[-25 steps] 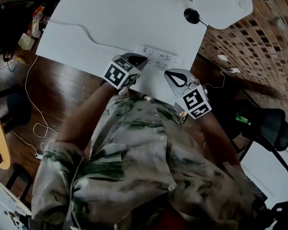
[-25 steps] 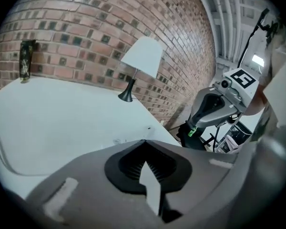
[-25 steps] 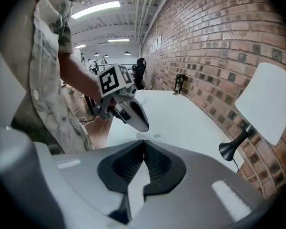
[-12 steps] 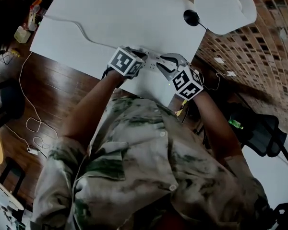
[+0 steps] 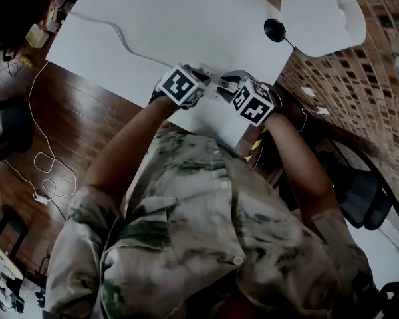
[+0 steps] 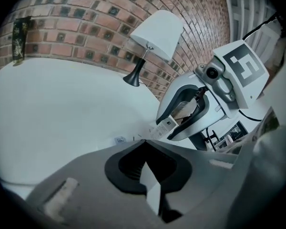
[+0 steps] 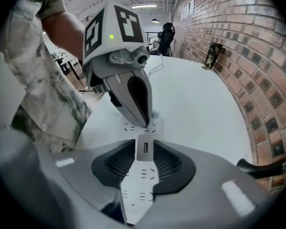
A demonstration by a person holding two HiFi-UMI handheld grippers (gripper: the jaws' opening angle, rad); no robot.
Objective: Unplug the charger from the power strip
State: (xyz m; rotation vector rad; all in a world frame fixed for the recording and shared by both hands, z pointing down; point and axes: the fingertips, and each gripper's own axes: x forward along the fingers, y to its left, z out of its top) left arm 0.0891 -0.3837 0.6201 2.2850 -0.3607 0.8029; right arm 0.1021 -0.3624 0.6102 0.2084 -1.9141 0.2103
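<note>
We look down on a person in a patterned shirt who leans over a white bench set against a brick wall. The person holds one gripper in each hand, and both meet near the bench's near edge.

A white power strip lies flat on the bench there. Its cable trails away across the white top towards the far left corner. The charger, a small white block with a USB port facing up, is plugged into the strip and stands upright on it.

The left gripper slants down, its tongs pressed together with nothing between them. In the right gripper view their joined tip rests on the power strip, just beyond the charger.

The right gripper points steeply down over the strip. Its tongs are opening and stand one on each side of the charger. The dark ribbed pads sit just beside the block's two sides. We cannot tell whether they touch it, and we see no squeeze on it.

The marker cubes of the two grippers lie close side by side in the head view.

A lamp with a white shade and a round black foot stands at the far right corner of the bench. Dark wooden floor with loose white cords shows to the left.
</note>
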